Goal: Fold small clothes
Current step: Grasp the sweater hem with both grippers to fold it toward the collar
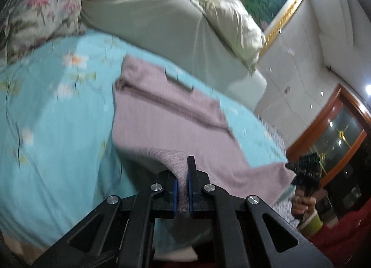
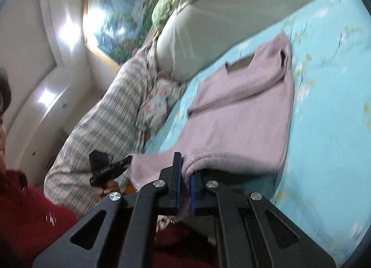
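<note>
You are holding a pale lilac knitted garment (image 1: 162, 115) by its near hem, one gripper at each corner. The left gripper (image 1: 183, 175) has its jaws clamped together on a bunched fold of the knit, and the right gripper (image 2: 184, 173) is clamped on the hem in the same way, with the blue pads pressing cloth on both sides.

The rest of the garment lies flat on the bed (image 1: 58, 129), on a turquoise floral sheet, while the pinched hem edge is raised clear of it. Gripping both hem corners at once keeps the edge taut and level, which suits carrying the lower half over the upper half in one even fold.

The garment's long axis runs away from you, from the held hem toward the neckline. The neck opening, with a grey label (image 2: 241, 63) inside it, points toward the grey bolster (image 1: 150, 20) and pillows at the far side of the bed. Its sleeves appear already folded in across the body, so the shape is a narrow rectangle.

Both views are motion-blurred.
</note>
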`<state>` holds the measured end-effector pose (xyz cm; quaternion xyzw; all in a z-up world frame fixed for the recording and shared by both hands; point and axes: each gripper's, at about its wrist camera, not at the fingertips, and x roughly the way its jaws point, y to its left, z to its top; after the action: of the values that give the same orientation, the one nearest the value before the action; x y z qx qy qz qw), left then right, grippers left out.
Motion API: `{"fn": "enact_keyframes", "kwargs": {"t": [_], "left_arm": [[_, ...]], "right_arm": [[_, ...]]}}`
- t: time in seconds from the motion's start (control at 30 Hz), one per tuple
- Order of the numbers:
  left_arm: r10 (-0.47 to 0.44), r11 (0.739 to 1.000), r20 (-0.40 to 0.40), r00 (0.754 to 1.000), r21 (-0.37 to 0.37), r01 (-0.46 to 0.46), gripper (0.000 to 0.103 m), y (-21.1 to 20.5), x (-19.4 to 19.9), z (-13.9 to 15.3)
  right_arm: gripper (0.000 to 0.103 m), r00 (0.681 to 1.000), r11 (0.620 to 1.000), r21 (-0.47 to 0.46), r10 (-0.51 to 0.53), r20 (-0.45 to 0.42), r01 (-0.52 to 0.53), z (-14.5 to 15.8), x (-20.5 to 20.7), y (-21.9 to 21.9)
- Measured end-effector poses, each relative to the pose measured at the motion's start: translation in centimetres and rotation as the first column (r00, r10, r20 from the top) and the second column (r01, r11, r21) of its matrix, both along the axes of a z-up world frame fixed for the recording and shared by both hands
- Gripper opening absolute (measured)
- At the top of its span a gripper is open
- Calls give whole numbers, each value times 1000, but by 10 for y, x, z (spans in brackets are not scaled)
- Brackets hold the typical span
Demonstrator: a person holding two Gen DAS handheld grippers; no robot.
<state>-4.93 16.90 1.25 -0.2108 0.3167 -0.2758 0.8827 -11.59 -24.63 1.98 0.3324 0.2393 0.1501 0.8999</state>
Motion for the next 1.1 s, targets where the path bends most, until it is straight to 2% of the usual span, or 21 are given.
{"fn": "enact_keyframes", "kwargs": {"t": [0.07, 0.17, 0.4, 0.57, 0.77, 0.97, 1.1], "left_arm": [[27, 999, 26, 999, -29, -26, 5, 3, 17, 11], [74, 996, 72, 995, -47, -71, 5, 0, 52, 31], [157, 985, 111, 981, 50, -163, 4, -33, 161, 67], [211, 969, 96, 973, 110, -221, 4, -52, 238, 72], [269, 940, 44, 962, 205, -272, 4, -65, 317, 48], [307, 909, -31, 951, 306, -283, 4, -75, 386, -4], [317, 892, -75, 945, 362, -271, 5, -81, 421, -33]], "right_arm": [[8, 998, 999, 16, -48, 34, 47, 10, 10, -15], [7, 993, 995, -9, -99, 61, 100, 26, 29, -32], [7, 976, 967, -133, -214, 33, 217, 50, 111, -81], [7, 961, 947, -175, -276, -19, 268, 51, 177, -116], [7, 937, 922, -264, -326, -128, 285, 33, 252, -142], [7, 902, 896, -344, -368, -226, 280, 1, 303, -157], [7, 871, 892, -348, -396, -291, 289, -22, 325, -171]]}}
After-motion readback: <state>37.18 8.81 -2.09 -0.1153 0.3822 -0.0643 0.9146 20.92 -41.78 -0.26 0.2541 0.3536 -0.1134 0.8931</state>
